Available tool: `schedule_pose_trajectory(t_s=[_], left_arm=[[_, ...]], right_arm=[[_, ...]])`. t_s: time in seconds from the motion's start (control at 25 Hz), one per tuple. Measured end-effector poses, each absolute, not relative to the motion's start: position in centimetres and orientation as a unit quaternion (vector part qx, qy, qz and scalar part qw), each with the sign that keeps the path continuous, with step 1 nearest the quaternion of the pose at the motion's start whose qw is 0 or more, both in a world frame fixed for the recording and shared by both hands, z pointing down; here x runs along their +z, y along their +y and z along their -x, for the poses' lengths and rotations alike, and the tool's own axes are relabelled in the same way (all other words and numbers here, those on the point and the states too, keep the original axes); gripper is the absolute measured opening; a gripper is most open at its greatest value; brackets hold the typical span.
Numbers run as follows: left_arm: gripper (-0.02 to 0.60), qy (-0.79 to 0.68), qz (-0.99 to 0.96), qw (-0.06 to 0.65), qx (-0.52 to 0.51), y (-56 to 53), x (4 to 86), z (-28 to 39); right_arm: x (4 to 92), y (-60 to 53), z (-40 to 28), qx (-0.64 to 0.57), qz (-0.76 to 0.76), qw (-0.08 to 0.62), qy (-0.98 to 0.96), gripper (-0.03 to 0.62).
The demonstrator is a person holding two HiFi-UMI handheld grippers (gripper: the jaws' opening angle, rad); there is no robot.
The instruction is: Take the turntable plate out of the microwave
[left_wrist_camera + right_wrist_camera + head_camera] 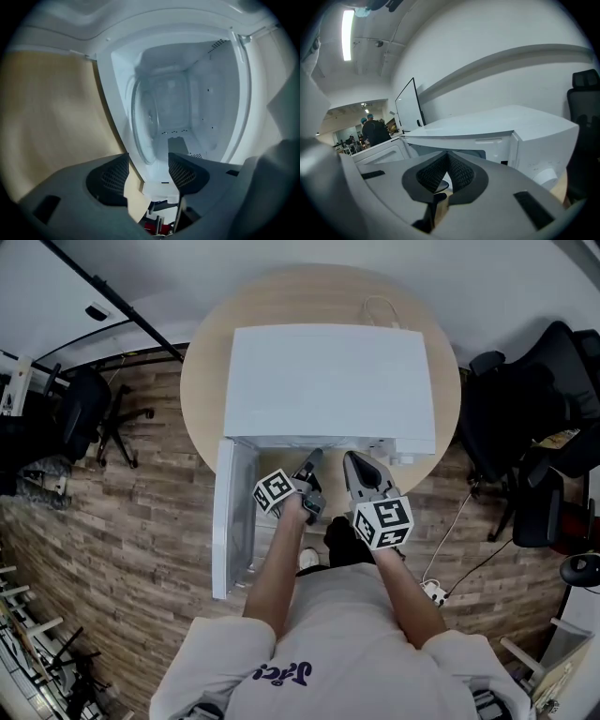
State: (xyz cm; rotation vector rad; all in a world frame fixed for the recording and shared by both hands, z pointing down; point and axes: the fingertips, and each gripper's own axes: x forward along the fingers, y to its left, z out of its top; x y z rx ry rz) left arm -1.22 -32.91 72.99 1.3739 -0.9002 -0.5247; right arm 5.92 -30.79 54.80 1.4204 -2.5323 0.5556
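Note:
A white microwave stands on a round wooden table with its door swung open to the left. The clear glass turntable plate lies inside the cavity; in the rolled left gripper view it shows as an upright oval at the left. My left gripper is open at the cavity's mouth, and the plate's near rim lies just ahead of its gap, untouched. In the head view the left gripper points into the opening. My right gripper is shut and empty. It hangs beside the left one, in front of the microwave.
Black office chairs stand at the right and the left on the wooden floor. A power strip with a cable lies near the person's right side. The open door juts out on the left. People stand far off.

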Motion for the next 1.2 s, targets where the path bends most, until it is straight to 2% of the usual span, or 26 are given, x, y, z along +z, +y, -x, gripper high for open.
schedule_pose_trajectory(t_s=[0.36,0.48,0.8,1.2], left_arm=[[0.240,-0.426,-0.522,0.681,-0.286,-35.4,75.5,2.1],[0.120,-0.440,-0.503,0.687,-0.286,-34.8,76.2,2.3],[0.039,-0.435,-0.497,0.688,-0.302,-34.4,75.5,2.4],[0.035,-0.432,-0.494,0.688,-0.310,-32.5,74.2,2.9]], right_arm=[[56.0,-31.6,-6.9,0.205,-0.485,0.095,-0.845,0.015],[56.1,-31.6,-7.1,0.207,-0.487,0.095,-0.843,0.015],[56.3,-31.2,-6.8,0.211,-0.487,0.093,-0.842,0.015],[58.2,-29.3,-6.4,0.246,-0.485,0.092,-0.834,0.015]])
